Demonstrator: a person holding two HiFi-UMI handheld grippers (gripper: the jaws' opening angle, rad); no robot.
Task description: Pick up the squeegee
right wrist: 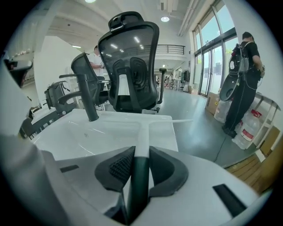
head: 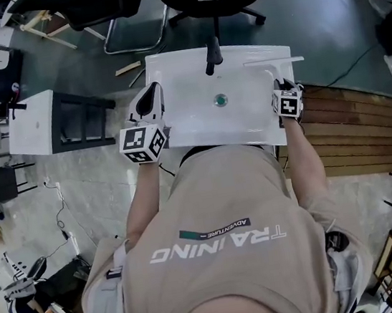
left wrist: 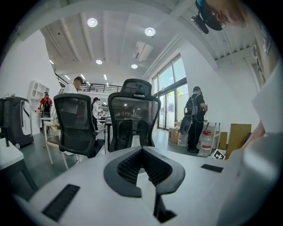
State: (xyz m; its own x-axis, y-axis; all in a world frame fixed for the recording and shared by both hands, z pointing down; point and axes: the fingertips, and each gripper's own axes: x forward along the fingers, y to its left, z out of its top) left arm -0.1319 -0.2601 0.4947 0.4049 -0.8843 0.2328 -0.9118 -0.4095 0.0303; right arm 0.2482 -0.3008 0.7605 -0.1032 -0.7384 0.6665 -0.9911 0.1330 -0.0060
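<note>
The squeegee is pinched by its handle between the jaws of the right gripper. It is laid along the right side of the white sink, with its blade tip past the sink's edge. The left gripper is held at the left rim, its jaws pressed together on nothing. Bare floor is seen to the right.

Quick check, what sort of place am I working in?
Probably an open-plan office or lab, not a bathroom: office chairs stand behind the free-standing sink, with tall windows beyond.
</note>
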